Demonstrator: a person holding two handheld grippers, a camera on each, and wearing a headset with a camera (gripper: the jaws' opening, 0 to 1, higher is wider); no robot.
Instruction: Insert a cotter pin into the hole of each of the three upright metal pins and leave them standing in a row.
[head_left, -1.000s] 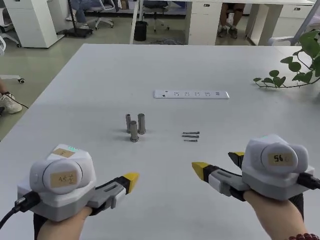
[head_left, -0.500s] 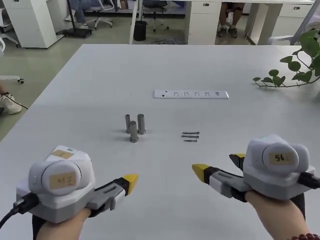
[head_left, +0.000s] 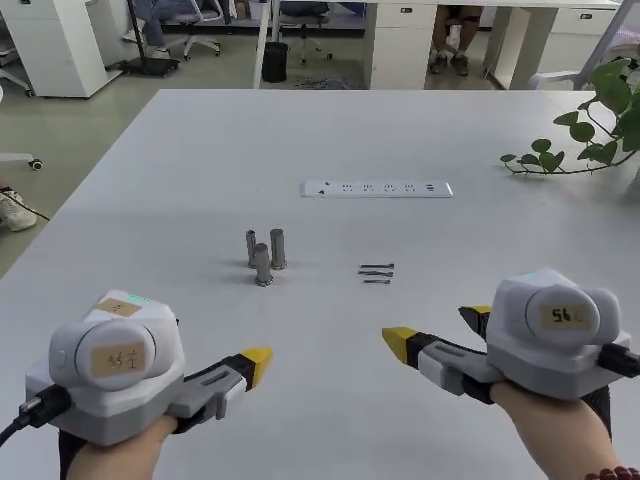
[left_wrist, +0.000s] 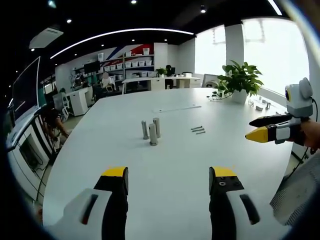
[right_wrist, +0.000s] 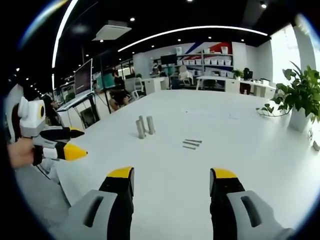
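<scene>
3 cotter pins (head_left: 377, 274), well beyond right gripper (head_left: 437, 328)

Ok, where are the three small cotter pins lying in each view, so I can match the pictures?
Head view: cotter pins lie just right of centre, a little below mid-height.
Left gripper view: cotter pins lie slightly right of centre, near mid-height.
Right gripper view: cotter pins lie slightly right of centre, a little below mid-height.
Shared landmark: the upright metal pins stand just left of them in every view.
</scene>
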